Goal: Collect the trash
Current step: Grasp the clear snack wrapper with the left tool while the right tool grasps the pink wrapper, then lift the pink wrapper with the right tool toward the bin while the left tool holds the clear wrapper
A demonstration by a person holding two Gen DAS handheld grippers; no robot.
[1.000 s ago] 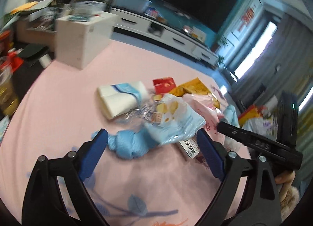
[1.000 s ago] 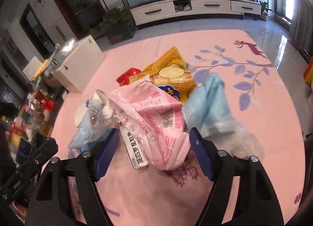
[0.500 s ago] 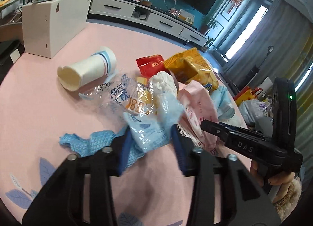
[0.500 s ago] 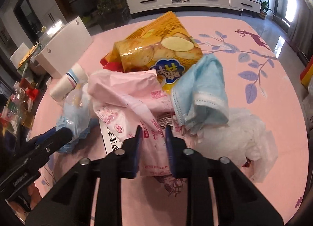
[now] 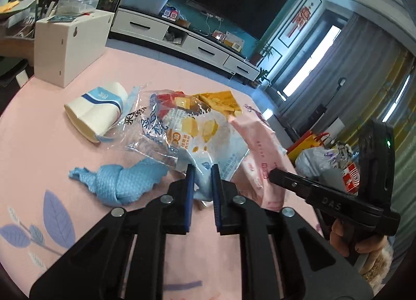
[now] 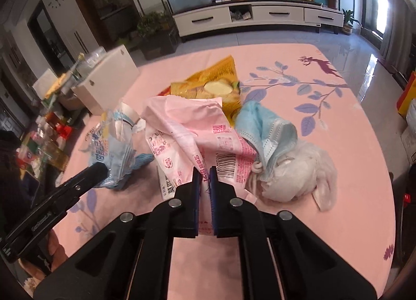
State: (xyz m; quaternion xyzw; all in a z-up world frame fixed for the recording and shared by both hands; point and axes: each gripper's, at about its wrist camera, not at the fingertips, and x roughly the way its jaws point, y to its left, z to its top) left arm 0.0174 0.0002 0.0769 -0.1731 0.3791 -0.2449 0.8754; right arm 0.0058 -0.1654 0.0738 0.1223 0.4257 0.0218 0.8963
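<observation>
A heap of trash lies on a pink tablecloth (image 5: pixel 39 149). My left gripper (image 5: pixel 201 170) is shut on the near edge of a clear and light blue snack wrapper (image 5: pixel 189 133), lifting it. Beside it lie a tipped paper cup (image 5: pixel 96 107), a knotted blue cloth (image 5: pixel 122 183) and a yellow chip bag (image 5: pixel 221 98). My right gripper (image 6: pixel 205 172) is shut on the near edge of a pink plastic bag (image 6: pixel 187 133) with a barcode. To its right are a blue face mask (image 6: pixel 267 128) and a crumpled white plastic bag (image 6: pixel 299 175). The yellow chip bag (image 6: pixel 210 84) lies behind.
A white box (image 5: pixel 70 45) stands at the table's far left corner. Each gripper shows in the other's view, the right one (image 5: pixel 335 196) close on the right, held by a hand (image 5: pixel 364 248). Beyond the table are a TV cabinet (image 6: pixel 249 17) and bags (image 5: pixel 319 149) on the floor.
Both grippers went from wide open to shut. The left one closed on the blue snack wrapper and the right one on the pink bag, and both items now stand raised from the cloth.
</observation>
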